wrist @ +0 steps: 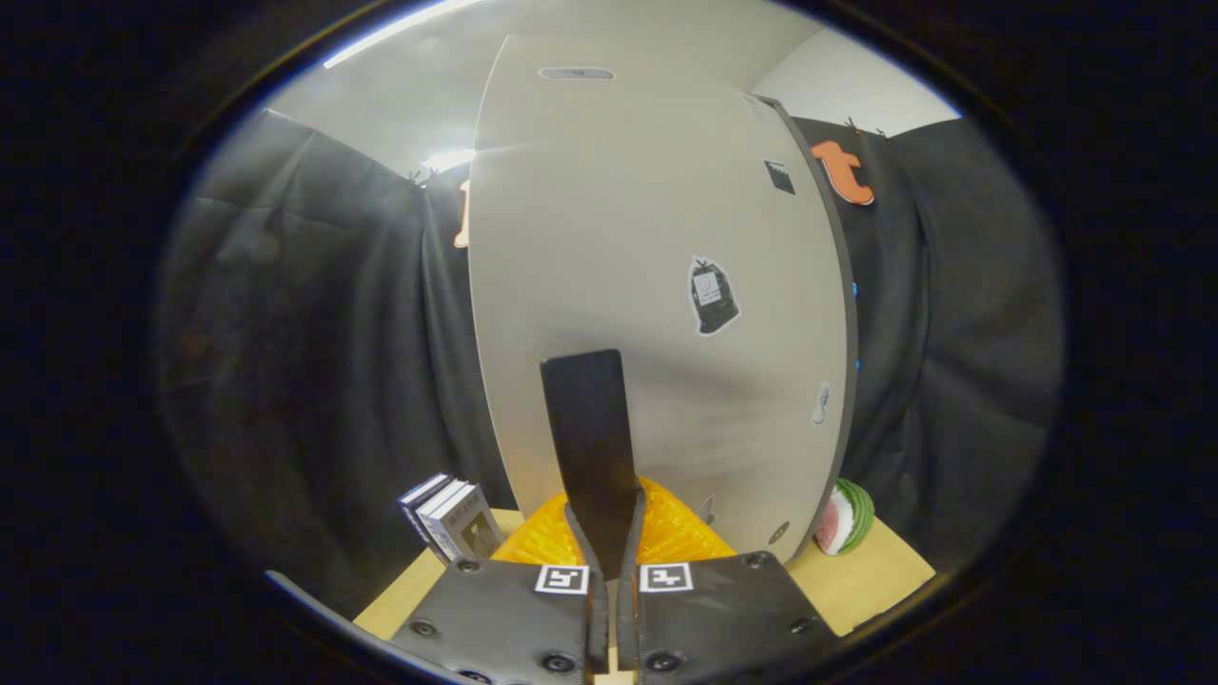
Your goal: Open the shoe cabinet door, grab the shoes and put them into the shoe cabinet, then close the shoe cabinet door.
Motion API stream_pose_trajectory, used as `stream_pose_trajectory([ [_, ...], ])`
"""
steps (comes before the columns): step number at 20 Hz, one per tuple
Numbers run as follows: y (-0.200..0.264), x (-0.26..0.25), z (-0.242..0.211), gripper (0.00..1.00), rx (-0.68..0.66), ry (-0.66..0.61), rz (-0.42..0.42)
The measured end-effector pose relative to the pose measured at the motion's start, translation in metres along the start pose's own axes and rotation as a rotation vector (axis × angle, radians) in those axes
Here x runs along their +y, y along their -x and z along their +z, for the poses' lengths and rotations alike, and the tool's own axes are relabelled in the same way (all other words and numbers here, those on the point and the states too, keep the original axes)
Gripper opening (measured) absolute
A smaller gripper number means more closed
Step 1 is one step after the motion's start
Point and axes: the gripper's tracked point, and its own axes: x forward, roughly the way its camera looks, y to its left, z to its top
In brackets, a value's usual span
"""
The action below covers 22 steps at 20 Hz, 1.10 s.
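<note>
Gripper view shows the tongs [601,533] pressed together with no gap, holding nothing, right up against the tall white shoe cabinet door [657,285]. The door stands straight ahead, upright, with an orange thing [680,538] low between it and the tongs. Its right edge, near a watermelon toy [845,517] on the tabletop [875,571], has open room.

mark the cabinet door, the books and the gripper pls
cabinet door [657,238], gripper view: its bare front panel, just ahead of the fingers.
books [452,518], gripper view: the spines, on the table beside the cabinet.
gripper [601,533], gripper view: the closed fingertips, fingers together.
</note>
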Motion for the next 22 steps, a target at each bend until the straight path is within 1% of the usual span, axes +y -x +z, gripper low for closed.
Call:
stream_pose_trajectory([
  [3, 0.006, -0.011, 0.000, 0.05, 0.015, -0.012, 0.000],
  [7, 0.014, -0.026, 0.000, 0.05, 0.020, -0.004, -0.033],
  [10, 0.030, -0.038, 0.000, 0.05, 0.033, -0.012, -0.057],
  [18, 0.049, -0.074, 0.002, 0.04, 0.042, 0.034, -0.171],
  [22, 0.062, -0.099, 0.004, 0.04, 0.044, 0.018, -0.228],
])
